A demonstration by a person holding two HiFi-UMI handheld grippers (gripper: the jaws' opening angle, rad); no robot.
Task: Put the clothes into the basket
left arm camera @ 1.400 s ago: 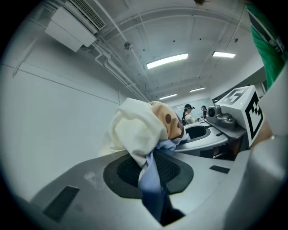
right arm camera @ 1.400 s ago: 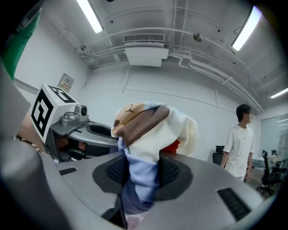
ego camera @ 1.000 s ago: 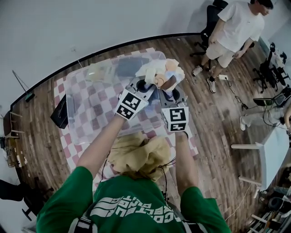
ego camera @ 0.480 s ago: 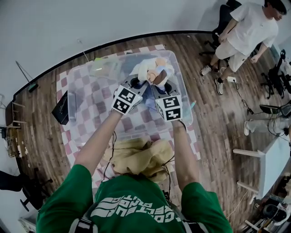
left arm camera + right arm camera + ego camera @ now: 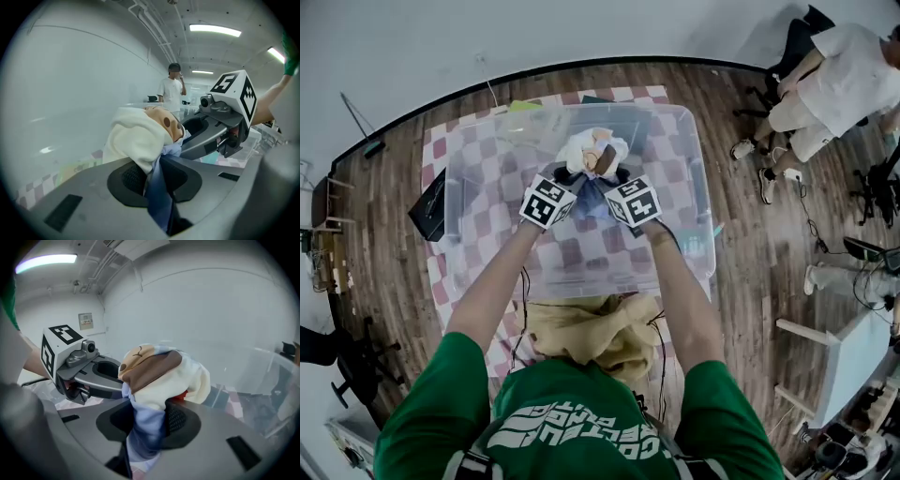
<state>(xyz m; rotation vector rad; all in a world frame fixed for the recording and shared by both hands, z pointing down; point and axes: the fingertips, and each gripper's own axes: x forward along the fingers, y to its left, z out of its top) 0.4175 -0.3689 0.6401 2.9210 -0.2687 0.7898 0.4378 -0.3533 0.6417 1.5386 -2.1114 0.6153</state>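
A bundled garment (image 5: 592,156), cream, tan, brown and pale blue, hangs over the clear plastic basket (image 5: 698,225) on the checkered cloth. My left gripper (image 5: 569,178) is shut on the garment (image 5: 140,140), with blue fabric pinched between its jaws. My right gripper (image 5: 609,180) is shut on the same garment (image 5: 154,376) from the other side. The two grippers stand close together above the basket's far half. In the left gripper view the right gripper (image 5: 220,136) shows just beyond the bundle.
A tan garment (image 5: 591,330) lies on the checkered cloth (image 5: 436,187) at the basket's near side, by the person's chest. A black box (image 5: 427,208) sits left of the basket. A person (image 5: 834,89) stands at the right on the wooden floor.
Both grippers have carried the garment left and nearer, from over the basket's far right rim to over its inside. Both grips are unchanged.
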